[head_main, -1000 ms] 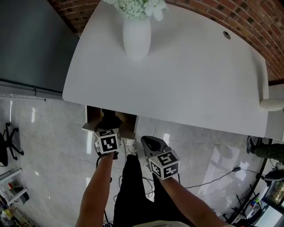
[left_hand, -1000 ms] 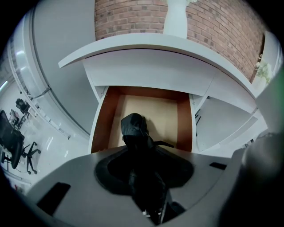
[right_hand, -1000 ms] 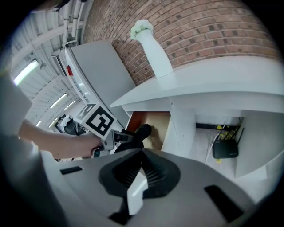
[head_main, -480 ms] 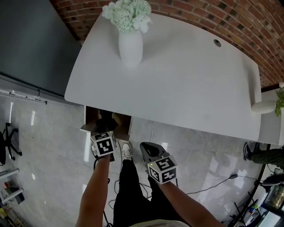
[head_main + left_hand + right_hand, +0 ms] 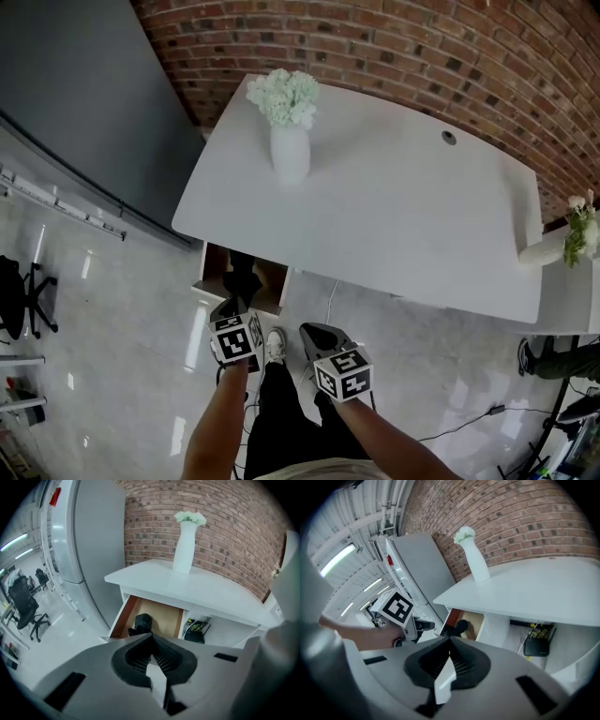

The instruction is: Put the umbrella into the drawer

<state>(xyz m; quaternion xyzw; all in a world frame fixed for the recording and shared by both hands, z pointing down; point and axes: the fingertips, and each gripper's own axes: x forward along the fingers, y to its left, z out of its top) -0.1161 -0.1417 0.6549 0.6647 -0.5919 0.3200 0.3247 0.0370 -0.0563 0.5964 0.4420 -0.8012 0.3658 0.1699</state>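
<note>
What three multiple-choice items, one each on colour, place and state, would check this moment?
1. What colour is the vase on the desk?
A black
B white
C red

2. Where is the umbrella?
A on the desk
B beside the vase
C in the open drawer

3. How do the jaws of the left gripper stand?
A together, with nothing between them
B closed on the umbrella
C wide apart

Key:
1 B: the head view shows a white vase holding pale flowers.
2 C: the left gripper view shows the black umbrella lying on the brown drawer bottom under the desk.
3 A: in the left gripper view the jaws, which have just been closing, meet with nothing between them, and the umbrella lies beyond them in the drawer.
</note>
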